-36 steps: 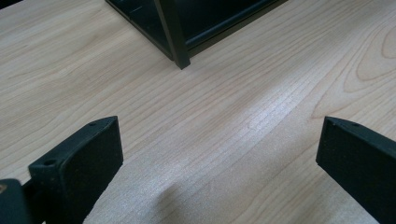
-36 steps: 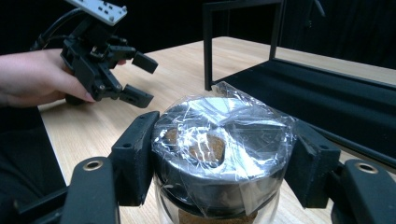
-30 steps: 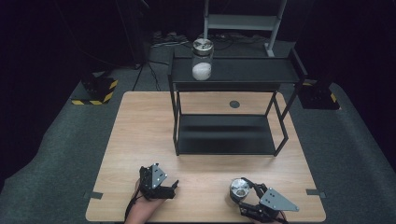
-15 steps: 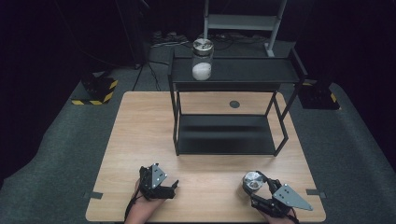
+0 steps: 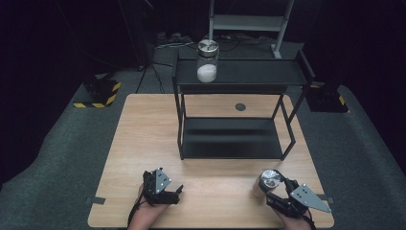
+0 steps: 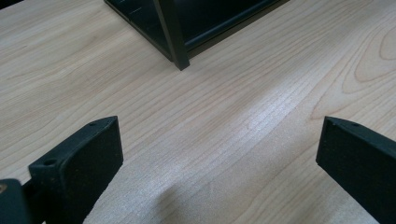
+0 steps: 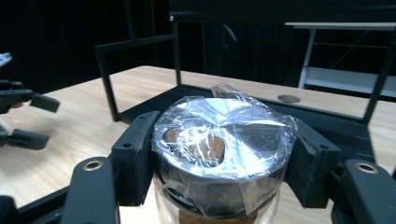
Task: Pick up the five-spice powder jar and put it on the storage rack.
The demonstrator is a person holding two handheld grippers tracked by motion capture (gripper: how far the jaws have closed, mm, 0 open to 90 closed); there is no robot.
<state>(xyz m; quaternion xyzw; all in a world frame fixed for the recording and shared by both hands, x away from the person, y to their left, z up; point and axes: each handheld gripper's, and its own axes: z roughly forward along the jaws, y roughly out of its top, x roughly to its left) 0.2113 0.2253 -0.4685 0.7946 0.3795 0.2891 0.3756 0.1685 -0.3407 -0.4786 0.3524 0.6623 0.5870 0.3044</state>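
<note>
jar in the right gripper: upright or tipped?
Upright. The jar stands with its plastic-wrapped lid facing up, and the right gripper is clamped on both sides of the lid.

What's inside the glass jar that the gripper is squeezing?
Brown crumbly stuff shows through the clear glass jar with the film-wrapped silver lid, gripped by the right gripper. How full it is stays hidden below the picture's edge.

Two glass jars with metal lids were present: one (image 5: 208,61) on the top shelf of the single black rack (image 5: 239,72), one (image 5: 268,182) near the table's front edge. Two handheld grippers, left (image 5: 178,192) and right (image 5: 275,188), completed the count.
</note>
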